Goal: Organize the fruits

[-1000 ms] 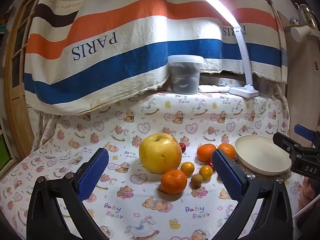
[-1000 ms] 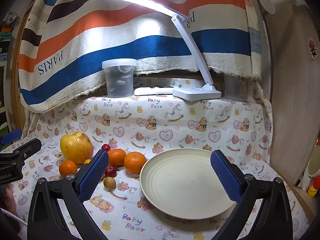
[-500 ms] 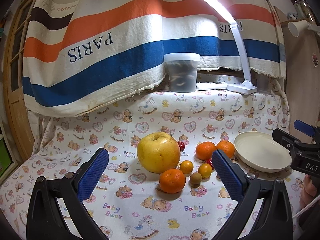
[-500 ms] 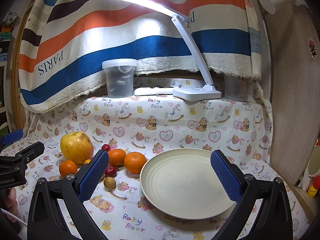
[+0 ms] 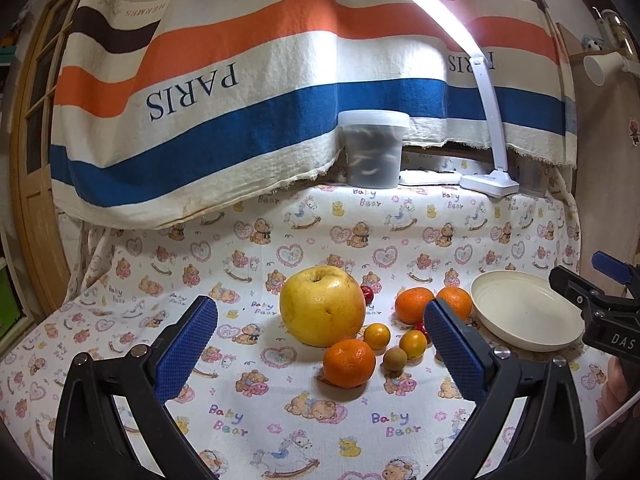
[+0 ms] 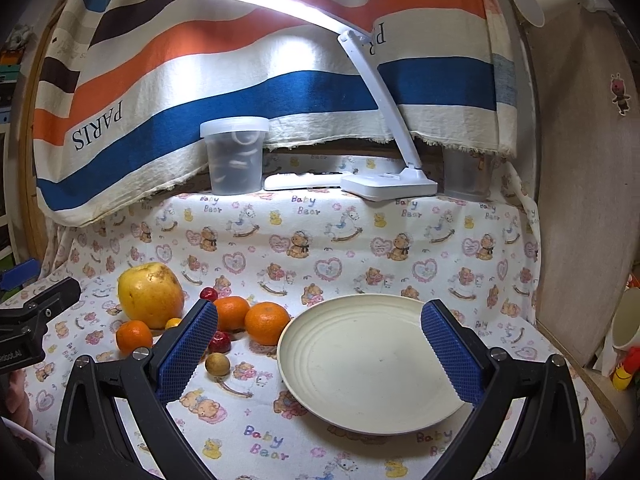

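Observation:
A big yellow fruit (image 5: 322, 306) lies on the bear-print cloth with three oranges (image 5: 349, 362), two small yellow-orange fruits (image 5: 376, 336), a brown round fruit (image 5: 395, 359) and small red fruits (image 5: 367, 293) around it. An empty cream plate (image 5: 524, 320) lies to their right. My left gripper (image 5: 320, 356) is open and empty, above the cloth in front of the fruits. My right gripper (image 6: 320, 352) is open and empty, hovering over the plate (image 6: 372, 364), with the fruit pile (image 6: 150, 295) to its left.
A lidded plastic tub (image 5: 374, 148), a white desk lamp (image 5: 489, 182) and a striped towel (image 5: 224, 92) stand at the back. A wooden panel (image 6: 580, 200) and a cup (image 6: 626, 324) are at the right. A wooden door frame (image 5: 36, 140) is at the left.
The left gripper has drifted slightly, so the fruits sit a little higher and further left in its view. The right gripper has barely moved. Both stay open.

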`<state>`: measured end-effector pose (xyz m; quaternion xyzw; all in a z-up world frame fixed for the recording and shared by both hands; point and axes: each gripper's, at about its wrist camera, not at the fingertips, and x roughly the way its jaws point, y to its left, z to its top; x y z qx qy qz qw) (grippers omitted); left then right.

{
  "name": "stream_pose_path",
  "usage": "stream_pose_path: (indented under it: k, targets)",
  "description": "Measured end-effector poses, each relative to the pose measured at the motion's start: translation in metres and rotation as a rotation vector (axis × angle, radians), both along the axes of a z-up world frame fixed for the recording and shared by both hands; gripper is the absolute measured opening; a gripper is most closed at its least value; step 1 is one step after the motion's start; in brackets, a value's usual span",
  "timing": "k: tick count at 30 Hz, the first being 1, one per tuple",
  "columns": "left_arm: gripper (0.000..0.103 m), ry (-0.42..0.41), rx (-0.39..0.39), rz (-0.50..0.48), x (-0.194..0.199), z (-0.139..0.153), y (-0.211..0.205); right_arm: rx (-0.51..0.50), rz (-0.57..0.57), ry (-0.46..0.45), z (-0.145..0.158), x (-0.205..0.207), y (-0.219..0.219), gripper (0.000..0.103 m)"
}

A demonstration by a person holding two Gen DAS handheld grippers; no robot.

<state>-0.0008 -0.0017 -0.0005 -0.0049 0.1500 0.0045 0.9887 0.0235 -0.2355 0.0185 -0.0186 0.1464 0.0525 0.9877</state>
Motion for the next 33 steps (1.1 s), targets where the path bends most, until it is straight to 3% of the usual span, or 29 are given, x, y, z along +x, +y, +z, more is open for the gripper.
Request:
stream_pose_path:
  k: [17,22,33]
  targets:
    - [0.103,0.003,0.030,0.010,-0.002,-0.001,-0.011,-0.024,0.038,0.002,0.000,-0.002,0.006,0.102]
    - [0.103,0.008,0.020,-0.008,-0.001,0.000,-0.010,-0.010,-0.002,0.006,-0.001,-0.001,0.002,0.102]
    - [0.103,0.002,0.007,-0.024,-0.003,0.000,-0.009,-0.003,0.035,-0.007,-0.001,-0.004,0.005,0.102]
